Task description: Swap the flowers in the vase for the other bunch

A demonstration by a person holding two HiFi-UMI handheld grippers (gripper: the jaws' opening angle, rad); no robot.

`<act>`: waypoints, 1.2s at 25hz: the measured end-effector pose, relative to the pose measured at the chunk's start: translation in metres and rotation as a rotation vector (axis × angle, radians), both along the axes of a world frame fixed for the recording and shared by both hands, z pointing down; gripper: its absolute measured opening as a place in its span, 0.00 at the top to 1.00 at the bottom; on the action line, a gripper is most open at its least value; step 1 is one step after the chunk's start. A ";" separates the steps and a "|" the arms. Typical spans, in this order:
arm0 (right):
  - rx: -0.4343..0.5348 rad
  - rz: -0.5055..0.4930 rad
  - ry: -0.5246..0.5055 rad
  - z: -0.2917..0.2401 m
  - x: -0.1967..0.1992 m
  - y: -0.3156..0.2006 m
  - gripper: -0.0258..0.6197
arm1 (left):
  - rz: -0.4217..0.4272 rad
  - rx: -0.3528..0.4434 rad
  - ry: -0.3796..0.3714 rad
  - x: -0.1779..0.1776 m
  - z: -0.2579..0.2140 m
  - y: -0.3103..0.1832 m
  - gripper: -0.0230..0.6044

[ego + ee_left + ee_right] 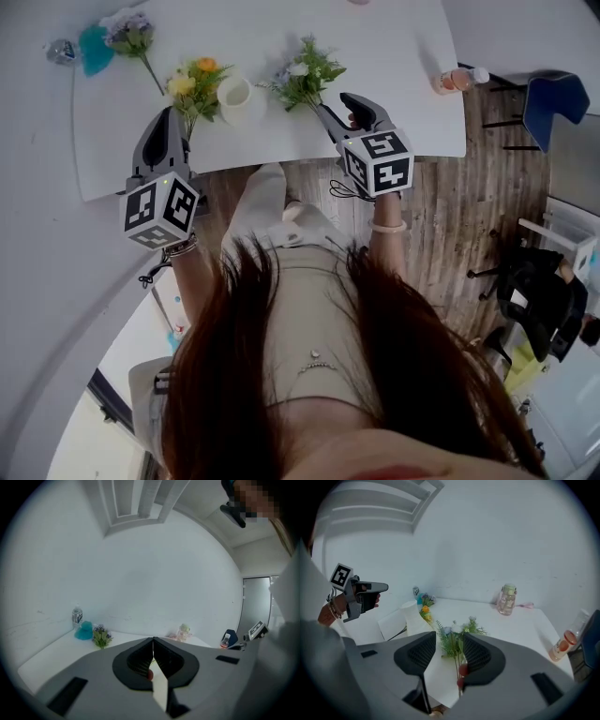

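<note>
A white vase (pixel 234 98) stands on the white table (pixel 394 56), its mouth showing nothing inside. A yellow-orange bunch (pixel 194 86) lies just left of it. A green bunch with white and blue blooms (pixel 305 73) lies to its right, the stems reaching back to my right gripper (pixel 339 108). In the right gripper view that bunch (pixel 457 632) sits between the open jaws of the right gripper (pixel 448 637), its stem along the right-hand finger. My left gripper (pixel 170 114) hovers by the yellow bunch, shut with nothing in it (pixel 153 641). The vase (pixel 411 616) stands ahead on the left.
A purple bunch (pixel 131 33), a teal object (pixel 94 49) and a water bottle (pixel 64 52) sit at the table's far left corner. A pink-filled bottle (pixel 459 80) lies at the right edge, a glass jar (pixel 506 599) near the wall. A blue chair (pixel 553 98) stands right.
</note>
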State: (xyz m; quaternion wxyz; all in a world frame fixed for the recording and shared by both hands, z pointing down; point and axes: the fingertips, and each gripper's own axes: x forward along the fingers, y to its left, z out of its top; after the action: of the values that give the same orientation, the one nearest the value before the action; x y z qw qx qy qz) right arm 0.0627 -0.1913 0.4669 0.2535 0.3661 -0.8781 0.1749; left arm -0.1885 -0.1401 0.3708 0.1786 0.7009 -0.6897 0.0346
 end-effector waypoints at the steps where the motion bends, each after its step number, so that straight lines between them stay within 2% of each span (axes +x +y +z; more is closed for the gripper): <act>1: -0.010 -0.002 0.004 0.003 -0.002 -0.003 0.65 | -0.003 -0.005 0.002 -0.003 0.001 -0.003 0.95; 15: -0.179 -0.016 0.057 0.061 -0.018 -0.035 0.57 | -0.008 -0.086 0.006 -0.028 0.030 -0.039 0.95; 30: -0.287 -0.050 0.126 0.108 -0.029 -0.048 0.51 | -0.012 -0.152 -0.003 -0.040 0.052 -0.054 0.95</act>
State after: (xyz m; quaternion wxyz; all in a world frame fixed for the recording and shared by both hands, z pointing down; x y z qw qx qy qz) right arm 0.0338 -0.2390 0.5749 0.3620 0.3143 -0.8354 0.2689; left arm -0.2284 -0.1937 0.4224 0.2305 0.6812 -0.6894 0.0869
